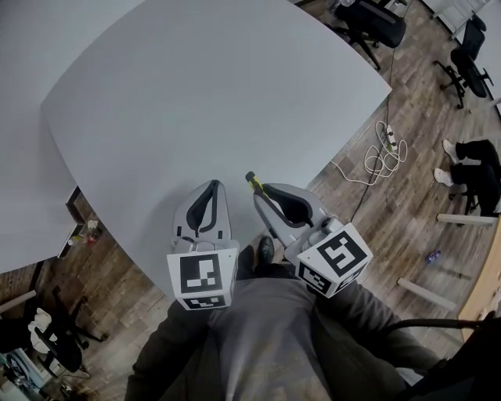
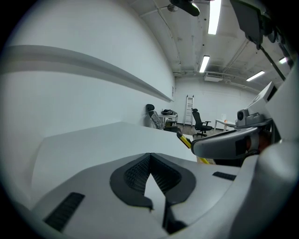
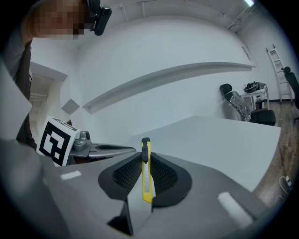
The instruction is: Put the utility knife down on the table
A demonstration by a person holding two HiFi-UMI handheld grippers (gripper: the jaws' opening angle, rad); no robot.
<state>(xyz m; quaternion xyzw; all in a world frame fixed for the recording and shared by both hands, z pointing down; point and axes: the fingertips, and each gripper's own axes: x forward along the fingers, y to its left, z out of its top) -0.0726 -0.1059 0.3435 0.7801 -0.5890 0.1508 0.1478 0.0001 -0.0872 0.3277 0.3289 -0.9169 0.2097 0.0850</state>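
Note:
A yellow utility knife point(image 3: 146, 170) with a black tip is clamped between the black pads of my right gripper point(image 3: 145, 161), pointing forward over the table. From the head view the knife point(image 1: 254, 183) sticks out of the right gripper point(image 1: 262, 193) just above the near edge of the large grey table point(image 1: 203, 102). My left gripper point(image 1: 211, 190) hovers beside it on the left, jaws closed together with nothing between them. In the left gripper view the pads point(image 2: 161, 175) meet at the tip point(image 2: 150, 156), and the knife's point(image 2: 185, 139) tip shows to the right.
Wood floor surrounds the table. A white power strip and coiled cable point(image 1: 385, 153) lie on the floor to the right. Office chairs point(image 1: 372, 23) stand at the far right, and a person's shoes point(image 1: 450, 160) are near the right edge.

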